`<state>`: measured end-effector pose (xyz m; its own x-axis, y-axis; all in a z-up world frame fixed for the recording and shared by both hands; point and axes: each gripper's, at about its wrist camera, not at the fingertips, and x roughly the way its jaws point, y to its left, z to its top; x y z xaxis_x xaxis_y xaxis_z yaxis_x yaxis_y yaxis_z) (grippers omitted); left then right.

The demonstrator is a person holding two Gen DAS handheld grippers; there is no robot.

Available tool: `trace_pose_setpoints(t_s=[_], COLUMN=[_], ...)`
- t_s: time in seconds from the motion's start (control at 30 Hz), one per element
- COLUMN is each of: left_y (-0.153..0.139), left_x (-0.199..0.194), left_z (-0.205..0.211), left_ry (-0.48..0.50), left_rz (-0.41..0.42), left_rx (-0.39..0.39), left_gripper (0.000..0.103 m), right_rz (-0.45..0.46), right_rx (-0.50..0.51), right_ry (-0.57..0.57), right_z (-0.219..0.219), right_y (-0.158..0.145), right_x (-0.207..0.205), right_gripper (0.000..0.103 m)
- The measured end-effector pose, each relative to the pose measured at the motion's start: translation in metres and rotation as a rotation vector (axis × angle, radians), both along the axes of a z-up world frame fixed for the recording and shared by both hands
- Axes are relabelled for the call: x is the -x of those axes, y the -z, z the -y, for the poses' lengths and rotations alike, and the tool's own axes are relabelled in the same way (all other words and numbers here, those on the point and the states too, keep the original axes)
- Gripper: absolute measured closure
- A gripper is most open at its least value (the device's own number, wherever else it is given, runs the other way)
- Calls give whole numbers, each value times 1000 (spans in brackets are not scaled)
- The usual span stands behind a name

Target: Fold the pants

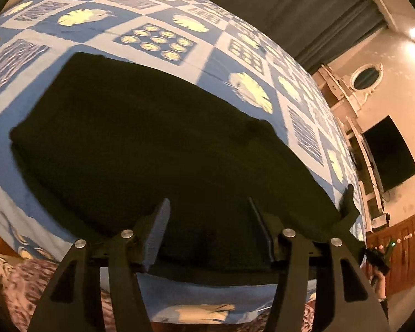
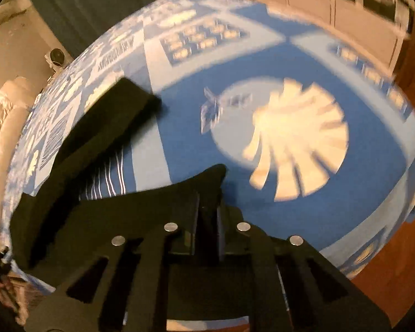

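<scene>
Dark pants (image 1: 138,138) lie folded lengthwise across a blue and white patterned bed sheet (image 1: 152,13). My left gripper (image 1: 210,210) hovers open just above their near edge, and its ribbed pads (image 1: 159,229) touch nothing. In the right wrist view my right gripper (image 2: 208,204) is shut on a corner of the pants (image 2: 152,207), and the cloth peaks above the jaws. A dark pant leg (image 2: 96,138) runs away to the upper left. In the left wrist view the right gripper (image 1: 349,193) shows at the pants' far right end.
The sheet's near edge (image 1: 207,293) drops onto a patterned blanket (image 1: 13,276). Dark curtains (image 1: 290,5) hang behind the bed. A wall-mounted TV (image 1: 390,152) and a wooden cabinet (image 1: 401,249) stand to the right. A pale pillow (image 2: 2,127) lies at the left.
</scene>
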<state>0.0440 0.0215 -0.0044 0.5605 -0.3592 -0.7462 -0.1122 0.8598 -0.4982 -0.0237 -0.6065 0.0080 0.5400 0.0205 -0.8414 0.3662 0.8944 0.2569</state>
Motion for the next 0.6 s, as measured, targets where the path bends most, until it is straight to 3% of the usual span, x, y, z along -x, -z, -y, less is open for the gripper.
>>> trace_pose_setpoints(t_s=[0.13,0.23,0.37,0.43,0.5,0.6], left_y=[5,11,8,6,5,5], left_x=[2,5,9,10,10,11], left_z=[15,23,27,26,23,18], left_ry=[14,16,30,27,1,-28], left_rz=[-1,4,30,37,40,42], left_rx=[17,11,-23,-21,-12,15], left_gripper=[46,46,45,45,45,45], right_rz=[47,-38,34,107,198,270], right_rx=[61,77,-46,-43,-132,-353], right_ry=[16,10,81,167,235,246], right_z=[3,5,22,30,34,29], right_y=[-9,21,17,-2,-13,-4], right_x=[0,-8,-3,5,9,-13], right_gripper=[94,93,88,79,52,44])
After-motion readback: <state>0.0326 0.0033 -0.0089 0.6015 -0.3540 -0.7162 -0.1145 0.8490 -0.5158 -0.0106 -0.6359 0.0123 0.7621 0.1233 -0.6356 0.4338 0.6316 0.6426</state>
